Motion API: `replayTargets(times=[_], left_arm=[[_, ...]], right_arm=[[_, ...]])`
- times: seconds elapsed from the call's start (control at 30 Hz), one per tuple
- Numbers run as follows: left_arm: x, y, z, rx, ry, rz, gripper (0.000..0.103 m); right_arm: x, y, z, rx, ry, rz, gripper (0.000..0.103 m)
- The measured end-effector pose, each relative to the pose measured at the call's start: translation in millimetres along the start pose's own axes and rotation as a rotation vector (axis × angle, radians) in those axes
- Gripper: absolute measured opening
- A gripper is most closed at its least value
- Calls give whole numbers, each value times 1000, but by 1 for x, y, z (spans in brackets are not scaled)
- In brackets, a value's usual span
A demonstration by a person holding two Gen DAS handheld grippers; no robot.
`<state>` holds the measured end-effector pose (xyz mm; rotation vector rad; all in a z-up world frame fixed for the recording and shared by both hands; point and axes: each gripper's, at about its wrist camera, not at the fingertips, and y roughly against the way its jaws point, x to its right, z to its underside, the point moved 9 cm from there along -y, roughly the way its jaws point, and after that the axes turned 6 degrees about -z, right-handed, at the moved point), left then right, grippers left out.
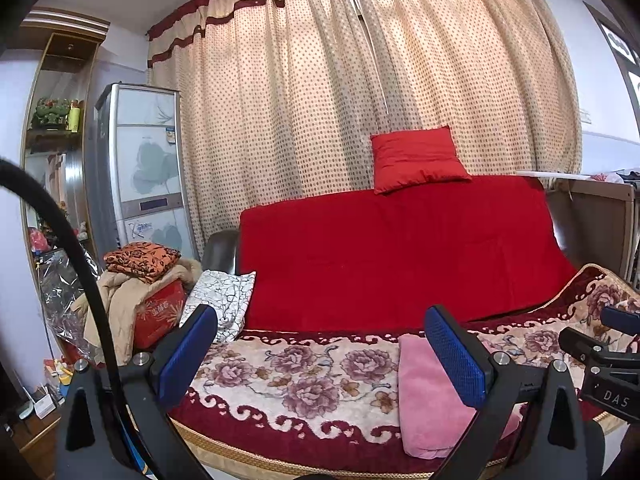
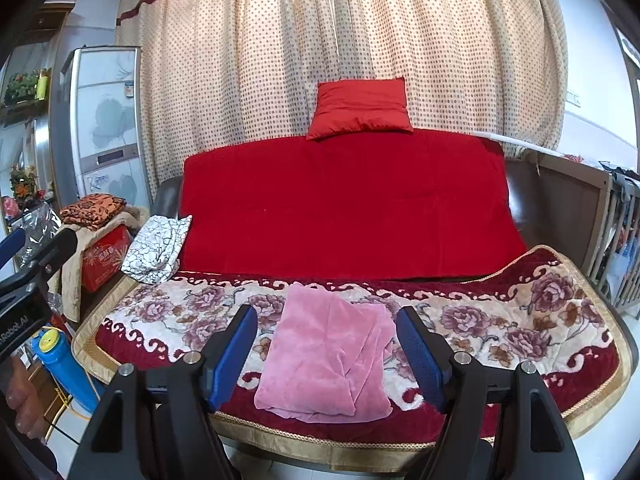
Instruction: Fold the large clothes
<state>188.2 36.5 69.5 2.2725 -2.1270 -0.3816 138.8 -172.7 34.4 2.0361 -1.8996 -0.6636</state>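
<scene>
I'm facing a sofa (image 2: 540,208) under a floral blanket (image 2: 520,320), red throw (image 2: 352,204) over its back, dotted curtains (image 2: 320,40) behind. One pink garment (image 2: 328,360) lies folded on the blanket, straight ahead between my right claw (image 2: 332,356)'s wide-spread fingers. My left claw (image 1: 324,356) gapes wide too, holding nothing; the garment sits off its right finger. I count one red cushion (image 2: 360,110) up top, and beyond the left claw one patterned pillow (image 1: 224,300) and, I think, one red box (image 1: 160,312).
</scene>
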Motion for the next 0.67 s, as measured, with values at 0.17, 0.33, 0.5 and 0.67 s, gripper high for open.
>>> replayTargets(times=[0.17, 0.33, 0.5, 0.67], left_arm=[[7, -17, 1, -23, -8, -3, 103], [11, -33, 1, -43, -14, -7, 103], [17, -47, -2, -57, -19, -3, 103], [27, -67, -2, -66, -16, 23, 103]], right_arm=[[2, -16, 1, -26, 0, -4, 76], [4, -33, -4, -44, 2, -12, 76], [1, -50, -11, -57, 17, -22, 76], [2, -72, -16, -77, 15, -41, 76]])
